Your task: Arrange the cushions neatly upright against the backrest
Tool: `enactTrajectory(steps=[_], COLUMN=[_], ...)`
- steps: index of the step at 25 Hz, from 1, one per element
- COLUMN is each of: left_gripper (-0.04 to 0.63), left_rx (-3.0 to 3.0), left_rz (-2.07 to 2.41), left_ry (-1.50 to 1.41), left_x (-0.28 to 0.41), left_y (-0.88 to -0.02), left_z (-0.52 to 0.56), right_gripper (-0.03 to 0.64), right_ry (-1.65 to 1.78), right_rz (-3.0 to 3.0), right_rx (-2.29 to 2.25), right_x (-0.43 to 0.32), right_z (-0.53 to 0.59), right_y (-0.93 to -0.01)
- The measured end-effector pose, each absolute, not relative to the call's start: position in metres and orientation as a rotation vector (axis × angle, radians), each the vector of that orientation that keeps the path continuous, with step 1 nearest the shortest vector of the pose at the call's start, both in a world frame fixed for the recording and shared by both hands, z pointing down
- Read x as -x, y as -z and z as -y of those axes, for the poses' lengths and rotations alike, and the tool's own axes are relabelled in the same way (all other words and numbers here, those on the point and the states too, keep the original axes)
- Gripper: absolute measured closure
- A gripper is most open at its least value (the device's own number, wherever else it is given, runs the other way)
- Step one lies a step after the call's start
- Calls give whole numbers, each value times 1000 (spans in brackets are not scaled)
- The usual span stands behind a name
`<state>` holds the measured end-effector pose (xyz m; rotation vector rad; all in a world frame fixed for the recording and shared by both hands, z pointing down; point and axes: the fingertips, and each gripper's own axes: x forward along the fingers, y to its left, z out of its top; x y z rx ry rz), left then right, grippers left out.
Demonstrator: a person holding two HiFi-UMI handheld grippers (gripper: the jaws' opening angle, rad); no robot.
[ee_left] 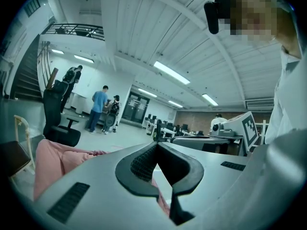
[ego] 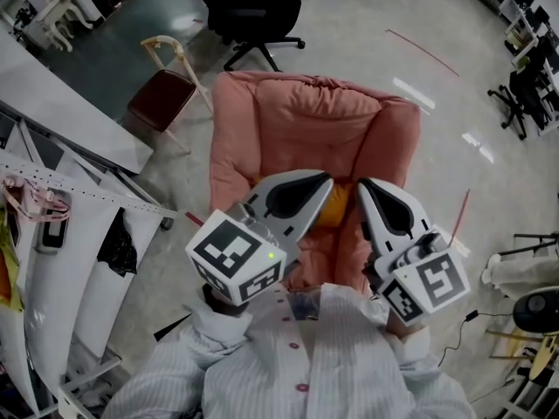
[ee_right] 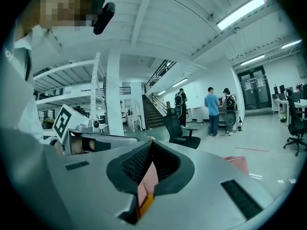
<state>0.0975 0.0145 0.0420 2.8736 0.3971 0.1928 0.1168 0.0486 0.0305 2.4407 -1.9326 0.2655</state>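
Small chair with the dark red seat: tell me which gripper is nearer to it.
Left. The left gripper hangs over the left half of the pink armchair, the side where the small chair stands; the right gripper hangs over its right half, farther off.

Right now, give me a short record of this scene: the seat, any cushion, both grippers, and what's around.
seat: pink armchair, padded, backrest at its far side from the person
cushion: orange cushion in the armchair, mostly hidden behind the grippers; pose cannot be told
left gripper: shut, holding nothing, above the seat
right gripper: shut, holding nothing, beside the left one
surroundings: black office chair beyond the armchair; small chair with dark red seat to its left
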Motion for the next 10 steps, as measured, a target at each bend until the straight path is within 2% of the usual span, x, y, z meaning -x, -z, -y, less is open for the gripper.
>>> enactTrajectory(steps=[10], left_gripper=[586], left_rx=[-2882], left_rz=[-398], left_ry=[-207], left_x=[-93], left_y=[-43], left_z=[-19], right_gripper=[603], right_ry=[-271], right_rz=[1915], right_rx=[-2419], right_x=[-109], right_z=[-52], right_y=[-35])
